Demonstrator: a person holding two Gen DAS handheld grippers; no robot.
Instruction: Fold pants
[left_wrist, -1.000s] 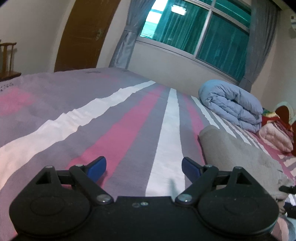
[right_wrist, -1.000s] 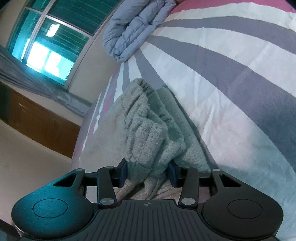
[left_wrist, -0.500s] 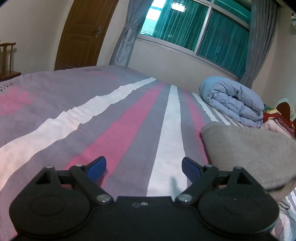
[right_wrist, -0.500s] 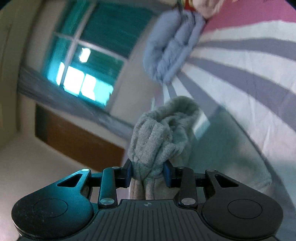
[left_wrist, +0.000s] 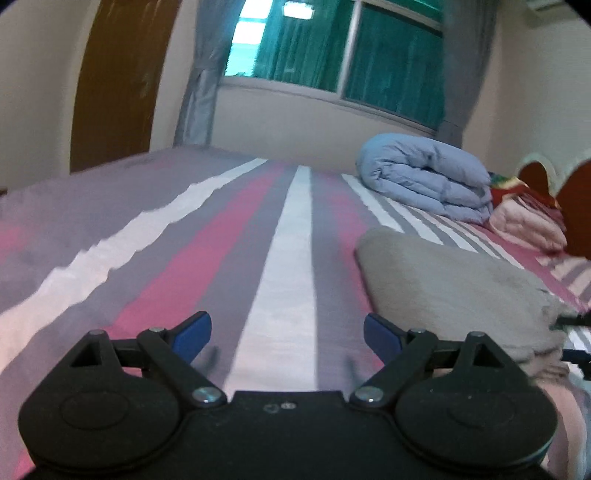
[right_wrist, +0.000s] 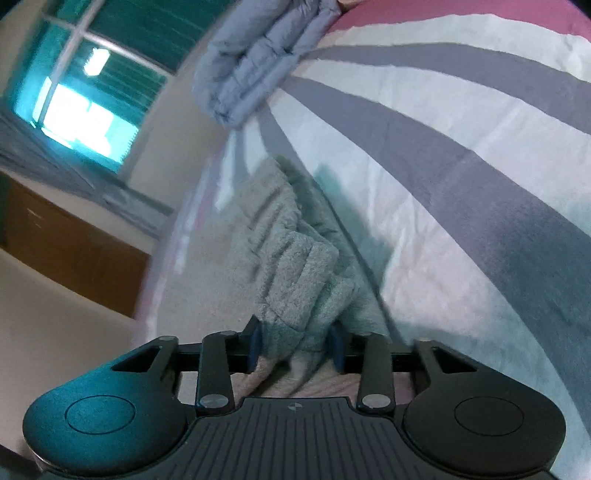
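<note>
Midway through a fold, the right gripper (right_wrist: 295, 349) has just been opening its jaws, the bunched waistband of the grey pants (right_wrist: 295, 266) between them; whether the pads press it cannot be told. The left gripper (left_wrist: 286, 332) hangs wide open and empty over the striped bed sheet (left_wrist: 207, 258). Likely next: letting go and smoothing the fold. A blue quilt (left_wrist: 424, 177) lies beneath a curtained window (left_wrist: 332, 48).
</note>
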